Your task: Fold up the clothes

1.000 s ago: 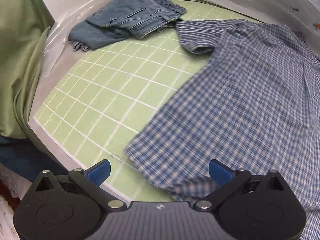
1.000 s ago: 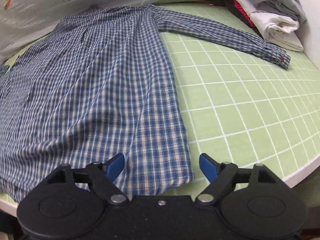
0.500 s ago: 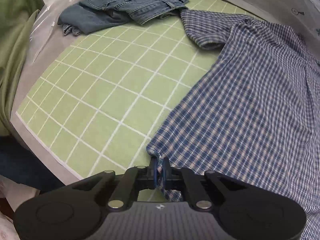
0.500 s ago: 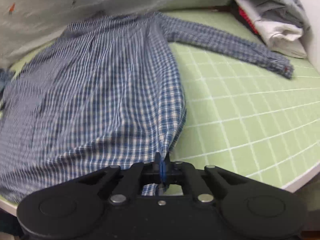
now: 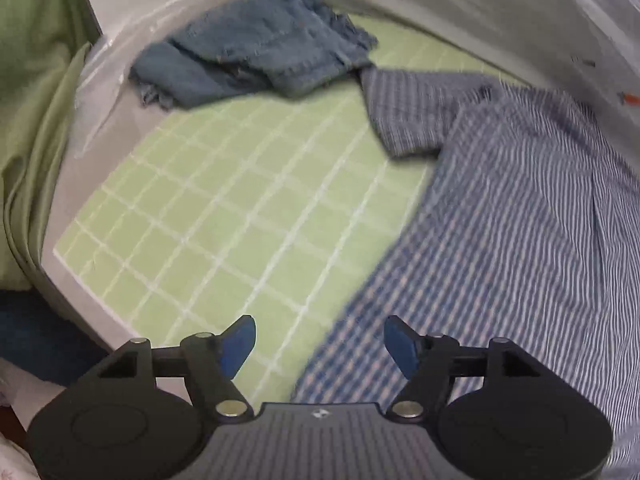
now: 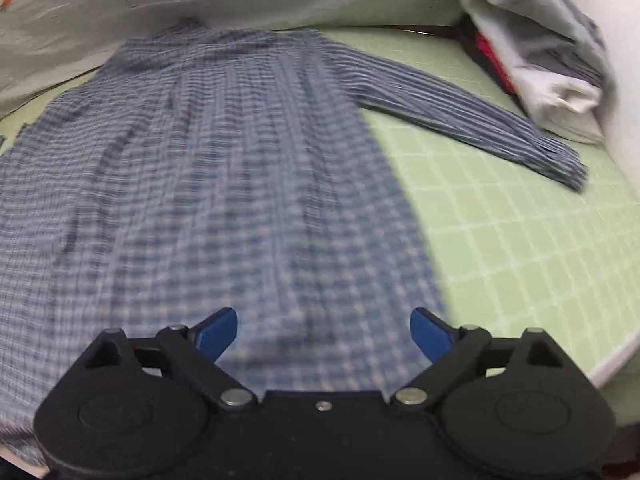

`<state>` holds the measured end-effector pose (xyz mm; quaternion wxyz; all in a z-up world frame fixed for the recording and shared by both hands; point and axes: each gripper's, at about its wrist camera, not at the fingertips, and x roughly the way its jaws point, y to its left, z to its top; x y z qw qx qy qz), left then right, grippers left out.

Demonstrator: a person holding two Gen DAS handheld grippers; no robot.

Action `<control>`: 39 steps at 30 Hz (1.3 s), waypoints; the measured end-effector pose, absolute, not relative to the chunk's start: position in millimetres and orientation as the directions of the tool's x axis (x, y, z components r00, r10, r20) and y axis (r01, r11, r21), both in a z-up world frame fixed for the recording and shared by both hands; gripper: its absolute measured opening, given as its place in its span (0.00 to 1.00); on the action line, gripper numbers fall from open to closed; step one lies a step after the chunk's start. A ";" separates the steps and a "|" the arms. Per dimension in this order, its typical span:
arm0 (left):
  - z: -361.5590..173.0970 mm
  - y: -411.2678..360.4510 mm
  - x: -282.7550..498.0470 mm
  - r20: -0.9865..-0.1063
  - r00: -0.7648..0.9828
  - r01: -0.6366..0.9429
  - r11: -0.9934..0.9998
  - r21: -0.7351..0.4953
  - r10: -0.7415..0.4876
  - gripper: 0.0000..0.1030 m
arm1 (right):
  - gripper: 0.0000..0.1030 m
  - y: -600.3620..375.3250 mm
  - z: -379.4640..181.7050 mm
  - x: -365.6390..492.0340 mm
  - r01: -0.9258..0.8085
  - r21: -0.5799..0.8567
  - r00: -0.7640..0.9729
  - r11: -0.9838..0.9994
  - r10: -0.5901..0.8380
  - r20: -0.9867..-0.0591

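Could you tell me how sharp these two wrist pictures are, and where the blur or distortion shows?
Left wrist view: the shirt and jeans are smeared by motion blur, the mat lines bow from the fisheye, while the open left tongs stay crisp. Right wrist view: the shirt's checks blur into streaks, worst near the open right tongs, which stay sharp; lighting is even, without glare.

No readable text, labels or numbers in either of my wrist views. Both frames are motion-blurred, and the small marks stay illegible.
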<state>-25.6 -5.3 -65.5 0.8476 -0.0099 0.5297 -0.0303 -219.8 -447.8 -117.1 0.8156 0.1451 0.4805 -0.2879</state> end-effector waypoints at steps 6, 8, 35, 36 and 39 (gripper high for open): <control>-63.5 -20.6 24.1 -0.875 0.478 0.065 0.997 -0.048 -0.073 0.72 | 0.92 -423.9 -123.3 -157.4 0.583 0.033 0.413 0.812 -0.262 -0.872; -70.3 -30.4 42.4 -0.875 0.479 0.112 0.994 -0.020 -0.071 0.72 | 0.92 -420.6 -129.1 -141.1 0.580 0.036 0.404 0.814 -0.249 -0.880; -86.8 -30.8 140.2 -0.812 0.546 0.108 0.979 -0.175 -0.206 0.04 | 0.99 -425.5 -160.1 -85.4 0.701 0.000 0.267 0.713 -0.262 -0.927; -89.0 -22.8 139.1 -0.822 0.539 0.078 0.983 -0.168 -0.183 0.05 | 0.99 -425.6 -159.9 -84.3 0.698 0.001 0.269 0.716 -0.261 -0.927; -96.9 -5.4 136.1 -0.854 0.504 0.031 0.991 -0.131 -0.129 0.17 | 1.00 -425.7 -159.7 -81.6 0.687 0.000 0.275 0.726 -0.260 -0.926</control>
